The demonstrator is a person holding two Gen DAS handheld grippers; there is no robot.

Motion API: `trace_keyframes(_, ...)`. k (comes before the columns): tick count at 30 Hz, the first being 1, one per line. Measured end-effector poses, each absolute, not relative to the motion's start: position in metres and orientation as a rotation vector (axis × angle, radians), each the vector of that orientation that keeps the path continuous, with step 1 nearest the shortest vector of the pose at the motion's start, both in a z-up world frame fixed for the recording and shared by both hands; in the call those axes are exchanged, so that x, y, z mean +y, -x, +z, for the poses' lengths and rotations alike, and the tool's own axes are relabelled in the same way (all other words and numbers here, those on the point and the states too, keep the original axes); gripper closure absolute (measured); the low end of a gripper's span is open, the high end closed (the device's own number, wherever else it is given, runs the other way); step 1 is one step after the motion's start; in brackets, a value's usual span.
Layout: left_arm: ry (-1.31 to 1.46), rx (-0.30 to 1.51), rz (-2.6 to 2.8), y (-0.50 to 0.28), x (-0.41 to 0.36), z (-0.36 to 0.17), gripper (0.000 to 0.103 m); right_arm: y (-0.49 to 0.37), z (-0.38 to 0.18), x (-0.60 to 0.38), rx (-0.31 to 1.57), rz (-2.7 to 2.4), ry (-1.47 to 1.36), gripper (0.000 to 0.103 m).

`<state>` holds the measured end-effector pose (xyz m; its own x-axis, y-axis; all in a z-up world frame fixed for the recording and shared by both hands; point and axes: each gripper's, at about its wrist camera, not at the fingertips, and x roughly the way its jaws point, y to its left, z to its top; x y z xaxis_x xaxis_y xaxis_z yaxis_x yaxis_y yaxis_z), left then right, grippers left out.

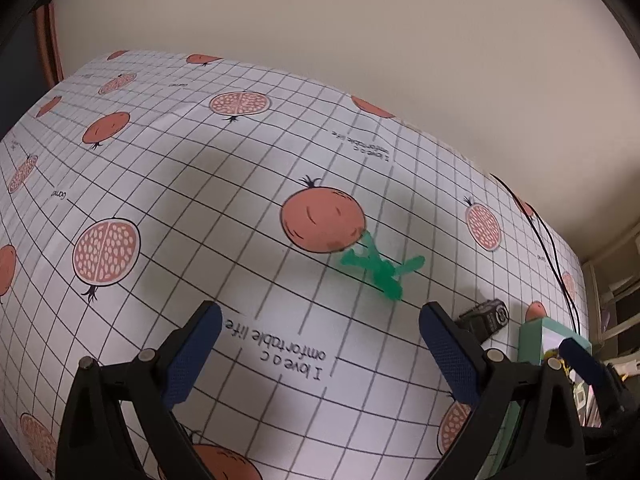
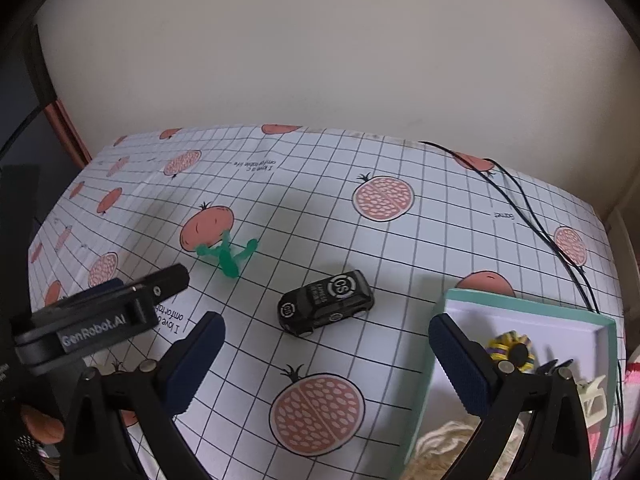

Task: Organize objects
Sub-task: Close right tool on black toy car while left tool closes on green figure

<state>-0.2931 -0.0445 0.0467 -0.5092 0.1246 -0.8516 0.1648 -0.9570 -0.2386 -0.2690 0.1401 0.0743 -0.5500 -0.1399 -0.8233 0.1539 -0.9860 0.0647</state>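
Both claws, left (image 1: 320, 364) and right (image 2: 326, 364), gape empty. Ahead: small black toy car (image 2: 326, 303) and green plastic figure (image 2: 228, 254) loose on worktop (image 2: 400, 264); teal-rimmed white tray (image 2: 532, 312) right holds several items.

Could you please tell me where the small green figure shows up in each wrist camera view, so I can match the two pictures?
Left wrist view: the green figure lies right of centre, ahead of the open left gripper.
Right wrist view: the green figure lies left of centre, beyond the black toy car.
Shared landmark: the printed orange fruit it touches.
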Motion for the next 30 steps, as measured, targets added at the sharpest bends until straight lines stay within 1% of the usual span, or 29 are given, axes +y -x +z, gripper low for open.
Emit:
trace_keyframes(3,-1.566,0.503,-2.663,0.297,-0.053,0.041,0.004,0.273,0.069,0.138,0.024,-2.626,-1.413,0.000)
trace_keyframes(8,-1.574,0.507,-2.675,0.306,-0.056,0.039,0.004,0.282,0.062,0.137,0.009,-2.618,-1.432,0.002)
trace_keyframes(12,-1.593,0.455,-2.704,0.315,-0.048,0.040,0.004,0.290,0.052,0.136,-0.024,-2.599,-1.468,0.003)
trace_keyframes(16,-1.617,0.381,-2.726,0.322,-0.037,0.037,0.004,0.297,0.041,0.137,-0.065,-2.591,-1.515,0.006)
trace_keyframes(26,-1.651,0.364,-2.750,0.333,-0.029,0.029,0.005,0.312,0.029,0.127,-0.079,-2.586,-1.558,0.014)
trace_keyframes(30,-1.664,0.353,-2.755,0.336,-0.024,0.026,0.005,0.317,0.026,0.125,-0.083,-2.588,-1.562,0.015)
